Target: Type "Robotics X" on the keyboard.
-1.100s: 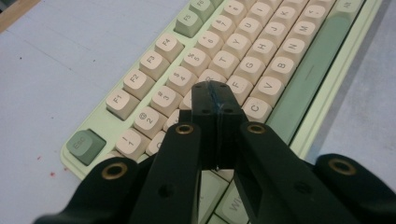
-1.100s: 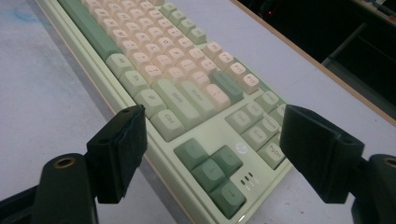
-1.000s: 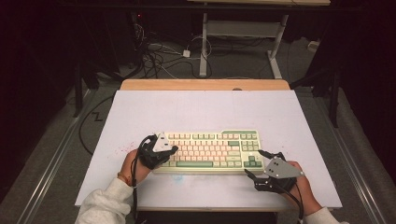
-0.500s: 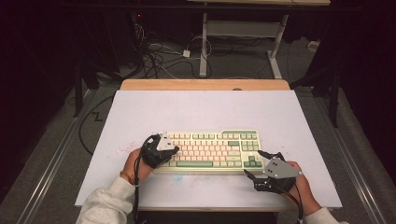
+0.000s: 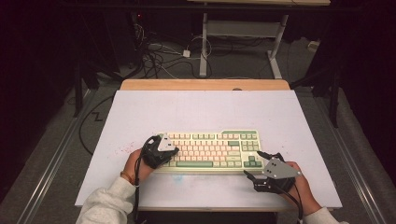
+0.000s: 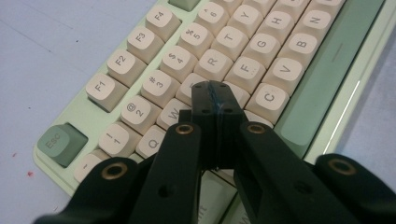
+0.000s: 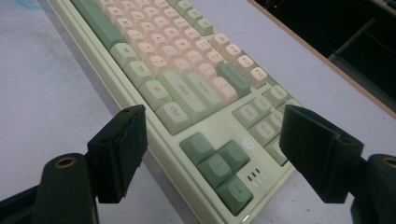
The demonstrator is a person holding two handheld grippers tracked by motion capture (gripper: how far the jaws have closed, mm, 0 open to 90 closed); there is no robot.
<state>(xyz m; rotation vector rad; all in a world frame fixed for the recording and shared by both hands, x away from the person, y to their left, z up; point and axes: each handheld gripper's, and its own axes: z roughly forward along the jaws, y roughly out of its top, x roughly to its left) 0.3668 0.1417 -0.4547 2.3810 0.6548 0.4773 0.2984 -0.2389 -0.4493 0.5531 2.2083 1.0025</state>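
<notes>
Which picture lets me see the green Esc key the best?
The left gripper view. There the Esc key sits close and big at the keyboard's corner, and you can read its letters. In the high view the keyboard is small and that corner lies under the left gripper. The right gripper view looks at the arrow-key end instead.

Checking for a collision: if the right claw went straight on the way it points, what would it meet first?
Probably the keyboard: its arrow-key corner lies straight ahead between the right claw's open jaws, though the depth is hard to judge.

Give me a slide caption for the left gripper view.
Shut left gripper pressing down among the keyboard's cream letter keys.
</notes>
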